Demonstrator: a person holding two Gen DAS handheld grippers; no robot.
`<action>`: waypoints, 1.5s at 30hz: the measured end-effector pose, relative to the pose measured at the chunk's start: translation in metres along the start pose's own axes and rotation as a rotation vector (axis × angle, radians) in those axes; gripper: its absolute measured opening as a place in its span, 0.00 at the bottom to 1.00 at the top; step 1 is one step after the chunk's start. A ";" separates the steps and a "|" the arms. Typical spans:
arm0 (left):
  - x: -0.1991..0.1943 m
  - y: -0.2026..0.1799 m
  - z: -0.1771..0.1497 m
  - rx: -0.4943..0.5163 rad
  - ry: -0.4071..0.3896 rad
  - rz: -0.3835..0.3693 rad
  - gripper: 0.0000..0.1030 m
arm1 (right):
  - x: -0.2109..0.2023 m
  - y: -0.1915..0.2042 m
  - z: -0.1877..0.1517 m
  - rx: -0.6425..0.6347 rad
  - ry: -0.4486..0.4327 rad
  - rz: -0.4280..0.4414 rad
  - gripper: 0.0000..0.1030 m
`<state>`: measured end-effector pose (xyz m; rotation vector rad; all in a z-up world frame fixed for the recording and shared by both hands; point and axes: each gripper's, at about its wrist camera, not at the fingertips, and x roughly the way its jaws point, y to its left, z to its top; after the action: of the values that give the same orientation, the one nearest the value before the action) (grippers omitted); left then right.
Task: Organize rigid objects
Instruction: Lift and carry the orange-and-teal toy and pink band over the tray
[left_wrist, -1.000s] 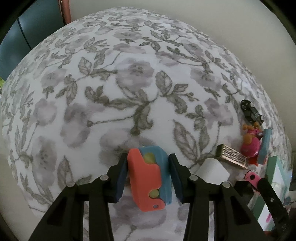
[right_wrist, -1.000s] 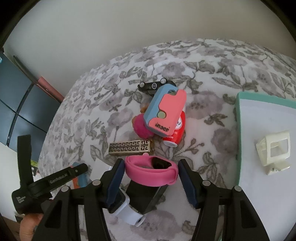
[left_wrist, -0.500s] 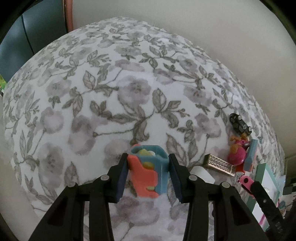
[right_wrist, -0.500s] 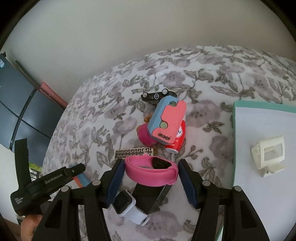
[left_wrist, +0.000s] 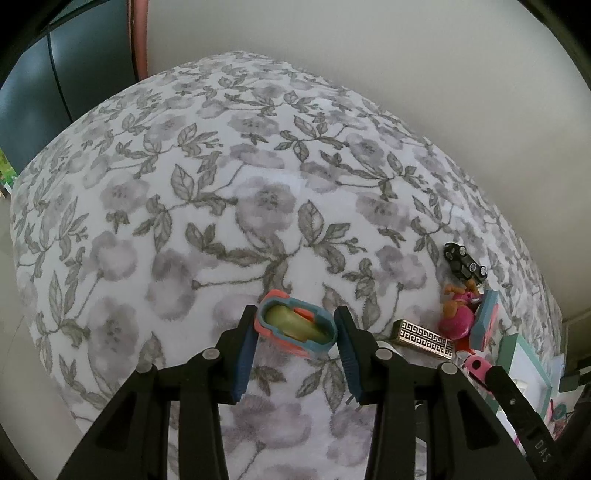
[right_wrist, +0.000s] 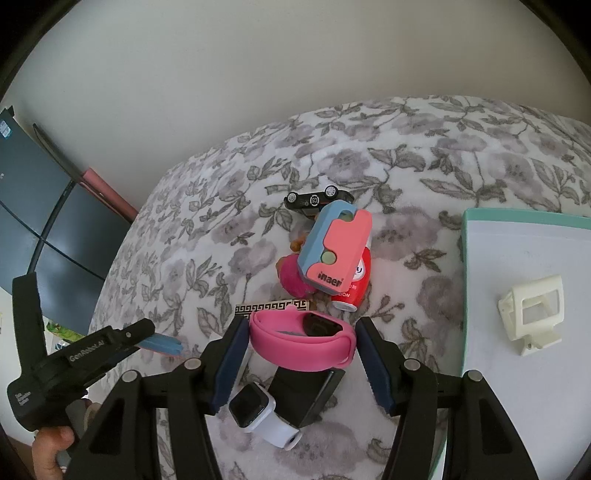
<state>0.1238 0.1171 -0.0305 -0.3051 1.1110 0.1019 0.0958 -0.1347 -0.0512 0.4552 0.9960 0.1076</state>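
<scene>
Left wrist: coral-and-blue case (left_wrist: 295, 326) between left hand-held gripper (left_wrist: 295, 345) fingers.

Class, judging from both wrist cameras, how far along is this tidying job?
Done: only a white frame lies on the tray. In hand: left gripper grips a coral-blue case; right gripper a pink band. Left: toy car, gold bar, white watch.
</scene>
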 end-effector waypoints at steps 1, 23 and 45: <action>0.000 0.000 0.000 0.000 0.002 0.000 0.42 | 0.000 0.000 0.000 0.000 0.000 0.000 0.61; -0.083 -0.131 -0.010 0.252 -0.104 -0.103 0.42 | -0.106 -0.042 0.013 0.128 -0.189 -0.252 0.61; -0.028 -0.284 -0.141 0.585 0.171 -0.212 0.42 | -0.149 -0.191 -0.013 0.353 -0.148 -0.590 0.61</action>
<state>0.0550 -0.1930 -0.0087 0.0969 1.2178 -0.4397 -0.0196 -0.3464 -0.0198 0.4638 0.9691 -0.6320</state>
